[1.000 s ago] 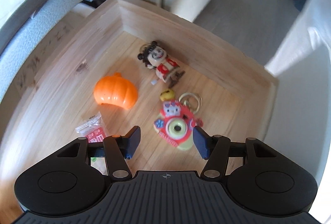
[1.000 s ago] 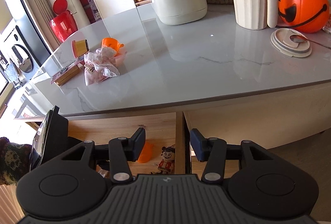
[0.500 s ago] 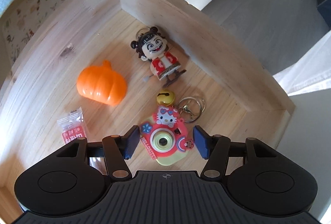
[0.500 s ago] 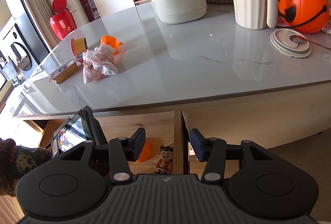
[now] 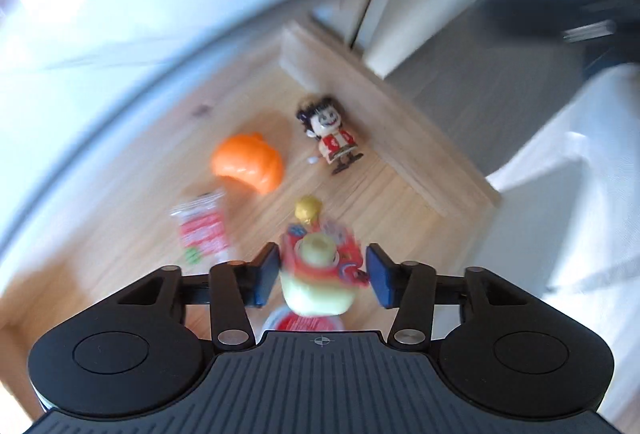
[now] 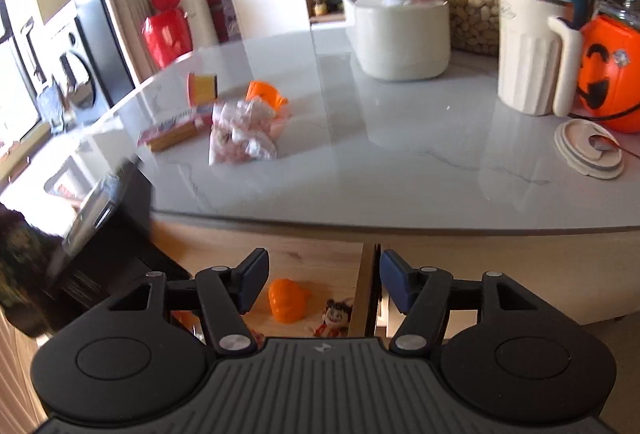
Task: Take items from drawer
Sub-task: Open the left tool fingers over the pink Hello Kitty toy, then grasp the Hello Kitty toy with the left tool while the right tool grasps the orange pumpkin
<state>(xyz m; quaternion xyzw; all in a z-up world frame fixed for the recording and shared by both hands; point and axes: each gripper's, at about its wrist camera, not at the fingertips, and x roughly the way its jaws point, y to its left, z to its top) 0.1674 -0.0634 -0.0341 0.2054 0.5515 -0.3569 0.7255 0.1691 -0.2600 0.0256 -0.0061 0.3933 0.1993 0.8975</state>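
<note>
Over pale wooden drawer (image 5: 400,137), left gripper (image 5: 322,276) closing on red-and-yellow camera-shaped toy keychain (image 5: 320,266), right gripper (image 6: 320,284) opening beside drawer, holding nothing

The wooden drawer (image 5: 404,137) stood open, holding an orange pumpkin (image 5: 249,162), a doll (image 5: 331,133) by its right wall, and a red packet (image 5: 202,232) nearer. Above it, the marble counter (image 6: 400,161) carried a white pot (image 6: 402,37), jug (image 6: 530,57), lid (image 6: 590,149) and crumpled bag (image 6: 242,135).
</note>
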